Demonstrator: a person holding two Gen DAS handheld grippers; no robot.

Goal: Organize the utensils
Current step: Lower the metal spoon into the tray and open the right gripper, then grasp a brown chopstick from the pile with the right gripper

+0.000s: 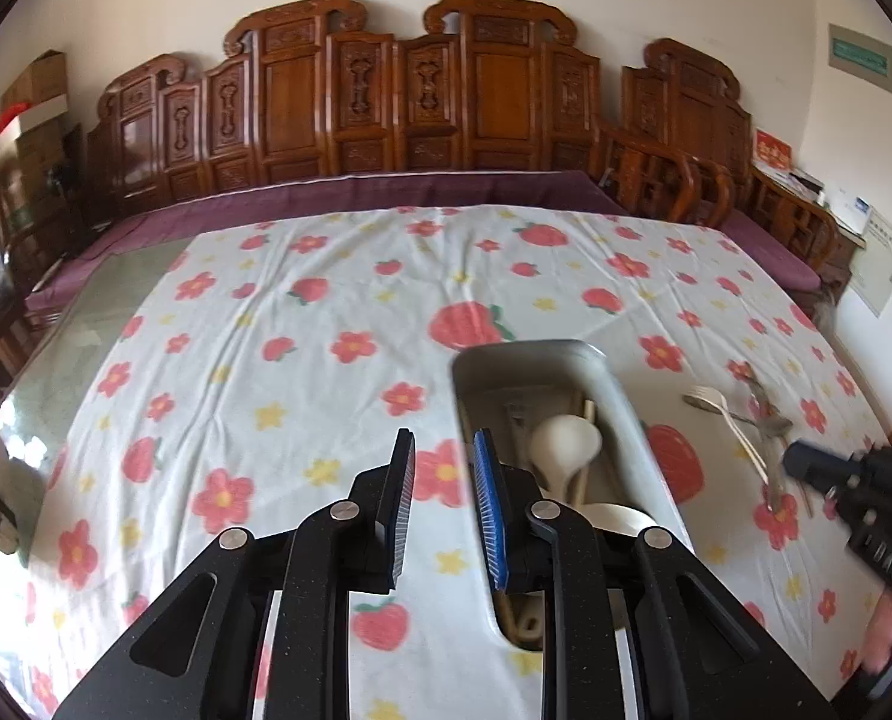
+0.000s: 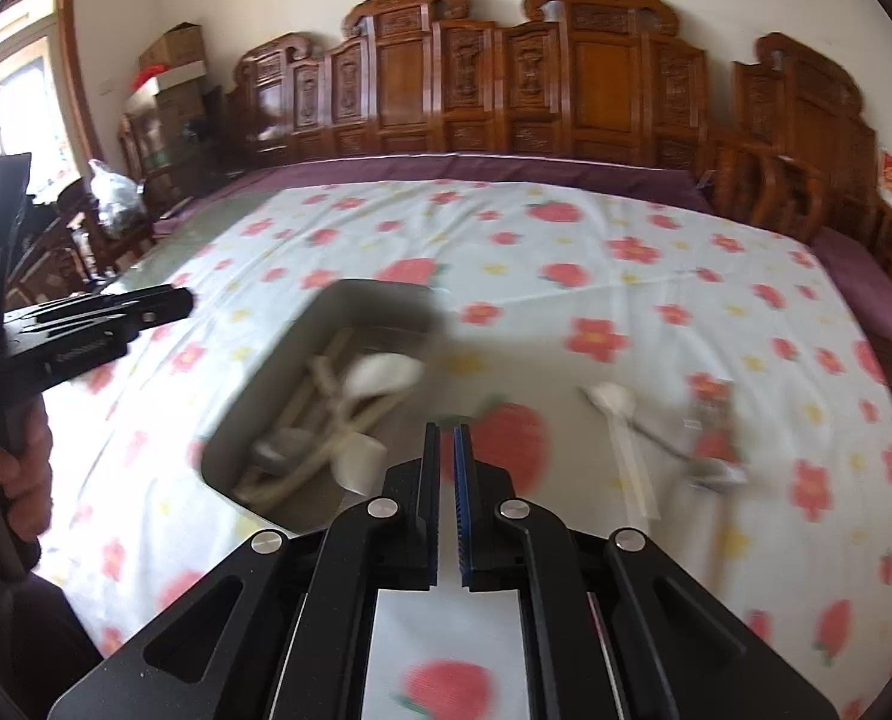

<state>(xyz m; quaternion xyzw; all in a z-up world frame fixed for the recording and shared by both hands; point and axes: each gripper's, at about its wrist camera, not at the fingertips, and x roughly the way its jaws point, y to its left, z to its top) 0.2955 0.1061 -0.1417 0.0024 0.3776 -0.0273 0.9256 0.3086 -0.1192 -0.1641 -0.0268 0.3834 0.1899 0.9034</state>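
Left tool [image 1: 443,468] hides part of tray [image 1: 644,420]; loose spoons [image 2: 620,420] blurred.

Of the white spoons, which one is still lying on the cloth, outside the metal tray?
The white spoon right of the metal tray, beside the metal utensils; the other white spoons lie inside the tray.

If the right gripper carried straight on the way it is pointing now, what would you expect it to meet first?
Probably the flowered tablecloth. The right gripper, shut and empty, points at a printed strawberry between the metal tray and the white spoon, missing both. The blur leaves depth uncertain.
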